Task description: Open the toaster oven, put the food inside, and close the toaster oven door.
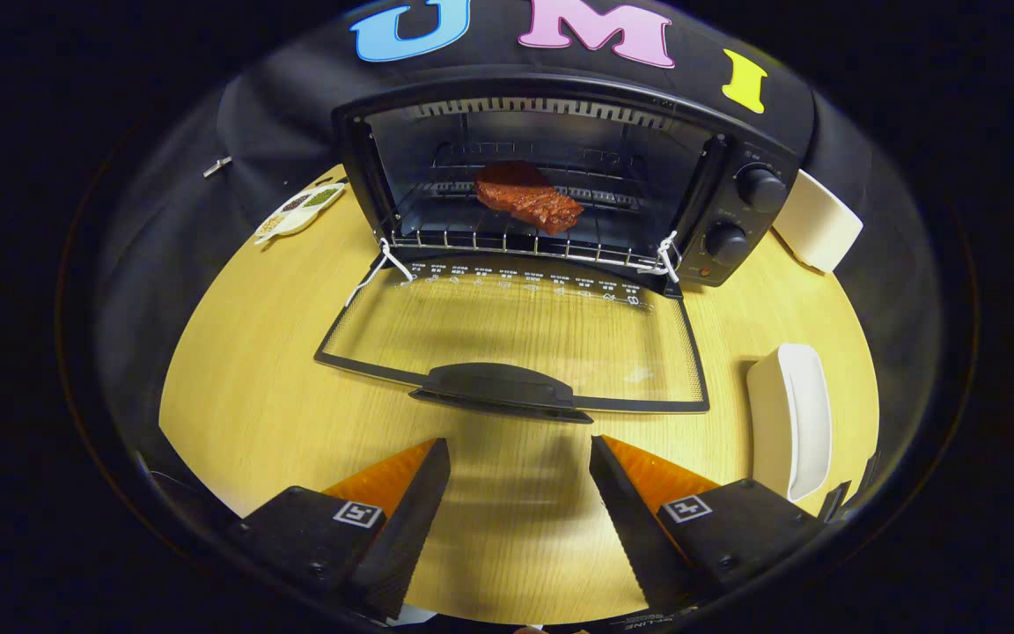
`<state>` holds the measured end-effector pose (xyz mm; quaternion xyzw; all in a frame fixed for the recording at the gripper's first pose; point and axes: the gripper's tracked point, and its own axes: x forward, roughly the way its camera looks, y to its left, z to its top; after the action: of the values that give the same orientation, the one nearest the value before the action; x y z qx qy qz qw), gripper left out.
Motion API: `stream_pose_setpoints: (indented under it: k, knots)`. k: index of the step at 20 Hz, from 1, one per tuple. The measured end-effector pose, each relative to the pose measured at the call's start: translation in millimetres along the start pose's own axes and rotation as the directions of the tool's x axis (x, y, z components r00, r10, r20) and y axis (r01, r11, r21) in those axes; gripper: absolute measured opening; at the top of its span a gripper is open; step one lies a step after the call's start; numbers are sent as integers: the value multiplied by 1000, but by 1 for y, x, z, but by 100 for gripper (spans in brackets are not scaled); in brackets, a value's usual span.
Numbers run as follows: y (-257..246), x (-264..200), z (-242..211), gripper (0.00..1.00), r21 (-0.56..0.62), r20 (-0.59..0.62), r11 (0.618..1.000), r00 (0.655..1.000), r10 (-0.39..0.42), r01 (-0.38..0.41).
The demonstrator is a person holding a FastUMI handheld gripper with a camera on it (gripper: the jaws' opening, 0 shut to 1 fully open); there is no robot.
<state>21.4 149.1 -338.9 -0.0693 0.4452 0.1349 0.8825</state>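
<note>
Pale wood tabletop (252,414) under me, black cloth walling the booth. My fingers (520,458) hang wide apart, holding nothing. Beyond them the toaster oven (736,141) gapes, its door (516,335) folded flat, the meat (527,201) on the rack. White dish (793,423) beside; a small tray (300,211), maybe spices.

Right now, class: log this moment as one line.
door open flat | meat on rack | fingers open, empty, before handle | left: close door

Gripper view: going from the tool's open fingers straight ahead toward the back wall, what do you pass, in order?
Open tool with nothing between its fingers → oven door handle → glass door lying flat on the table → wire rack's front edge → piece of meat on the rack → toaster oven's back wall.
</note>
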Motion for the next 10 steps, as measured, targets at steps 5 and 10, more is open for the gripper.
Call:
stream_pose_setpoints:
  k: [5, 10]
  knots:
    - [5, 20, 0, 100, 38, -16, 999, 1000, -19, 20]
    - [3, 22, 4, 99, 134, -31, 990, 999, -30, 34]
